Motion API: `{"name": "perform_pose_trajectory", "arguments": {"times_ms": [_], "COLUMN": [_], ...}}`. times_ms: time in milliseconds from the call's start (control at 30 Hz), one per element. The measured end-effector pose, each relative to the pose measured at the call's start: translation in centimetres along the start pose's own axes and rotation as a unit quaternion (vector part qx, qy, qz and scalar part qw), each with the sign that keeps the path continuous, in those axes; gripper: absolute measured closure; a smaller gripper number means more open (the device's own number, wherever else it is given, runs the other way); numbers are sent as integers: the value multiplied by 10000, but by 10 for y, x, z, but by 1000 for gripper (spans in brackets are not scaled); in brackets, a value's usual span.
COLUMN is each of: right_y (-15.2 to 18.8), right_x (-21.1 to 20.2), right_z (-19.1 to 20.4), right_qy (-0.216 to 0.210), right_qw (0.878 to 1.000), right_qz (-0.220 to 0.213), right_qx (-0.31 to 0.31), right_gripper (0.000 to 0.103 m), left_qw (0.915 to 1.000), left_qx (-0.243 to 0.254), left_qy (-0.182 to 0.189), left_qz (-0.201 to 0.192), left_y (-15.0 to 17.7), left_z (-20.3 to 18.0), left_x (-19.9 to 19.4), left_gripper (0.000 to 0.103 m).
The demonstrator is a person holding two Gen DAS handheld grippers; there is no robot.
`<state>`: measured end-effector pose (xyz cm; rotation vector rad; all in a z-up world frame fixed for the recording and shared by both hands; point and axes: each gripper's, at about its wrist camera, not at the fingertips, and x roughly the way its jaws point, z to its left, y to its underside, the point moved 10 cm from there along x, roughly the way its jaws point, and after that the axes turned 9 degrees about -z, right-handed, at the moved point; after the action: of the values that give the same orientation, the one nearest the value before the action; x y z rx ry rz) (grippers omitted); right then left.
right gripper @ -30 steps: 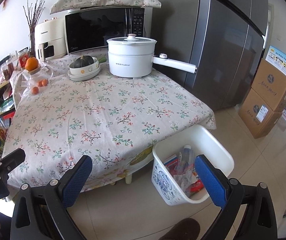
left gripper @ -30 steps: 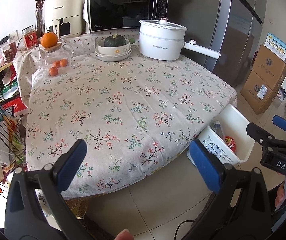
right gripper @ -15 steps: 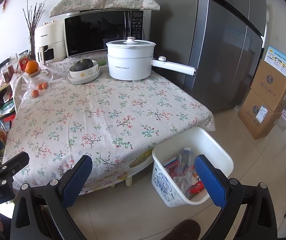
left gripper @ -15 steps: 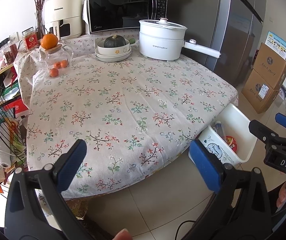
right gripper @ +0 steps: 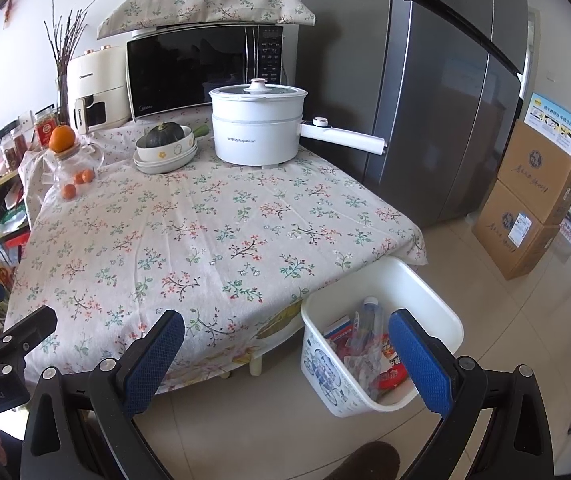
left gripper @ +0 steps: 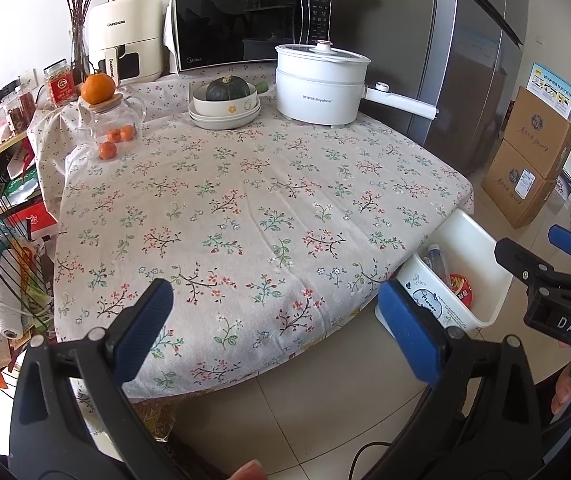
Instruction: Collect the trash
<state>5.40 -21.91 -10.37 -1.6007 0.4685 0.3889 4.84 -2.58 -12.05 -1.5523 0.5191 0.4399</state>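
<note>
The left gripper (left gripper: 275,332) and right gripper (right gripper: 285,356) both gape wide, holding nothing. The white plastic bin (right gripper: 429,300) of wrappers sits just ahead of the right gripper's right finger, beside the floral-clothed table (right gripper: 205,232).

A table (right gripper: 205,232) under a flowered cloth carries everything here. At its far edge stands a white electric pot (right gripper: 257,128), handle pointing right. Just left of the pot sits a stack of white dishes (right gripper: 165,156) holding a dark green squash. Behind the pot are a black microwave (right gripper: 197,76) and, further left, a cream air fryer (right gripper: 93,92). Well left of the pot is a glass jar (right gripper: 71,168) with small oranges inside and one orange on its lid. On the tiled floor (right gripper: 505,320), below the table's near right corner, stands a white bin (right gripper: 425,300) with trash; right of the pot, cardboard boxes (right gripper: 533,200) are stacked.
</note>
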Motion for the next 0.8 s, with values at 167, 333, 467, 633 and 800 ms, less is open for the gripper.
{"name": "perform_pose_trajectory", "arguments": {"times_ms": [167, 333, 467, 633, 800], "right_y": [0, -2, -2, -2, -3], "right_x": [-1, -3, -3, -3, -6], "right_z": [0, -3, -3, -3, -1], "right_qy": [17, 35, 29, 23, -11], "right_qw": [10000, 10000, 10000, 10000, 10000], "right_qz": [-14, -61, -52, -55, -92], "right_qx": [-12, 22, 18, 16, -1], "right_gripper": [0, 0, 0, 0, 0], "left_qw": [10000, 10000, 10000, 10000, 9999], "left_qx": [-3, -17, 2, -14, 4], "left_qy": [-15, -25, -64, -54, -62], "left_qz": [-44, -52, -57, -39, -81], "left_y": [-1, -2, -2, -2, -3], "left_z": [-1, -1, 0, 0, -2], "left_x": [-2, -3, -3, -2, -5], "left_gripper": [1, 1, 1, 1, 1]}}
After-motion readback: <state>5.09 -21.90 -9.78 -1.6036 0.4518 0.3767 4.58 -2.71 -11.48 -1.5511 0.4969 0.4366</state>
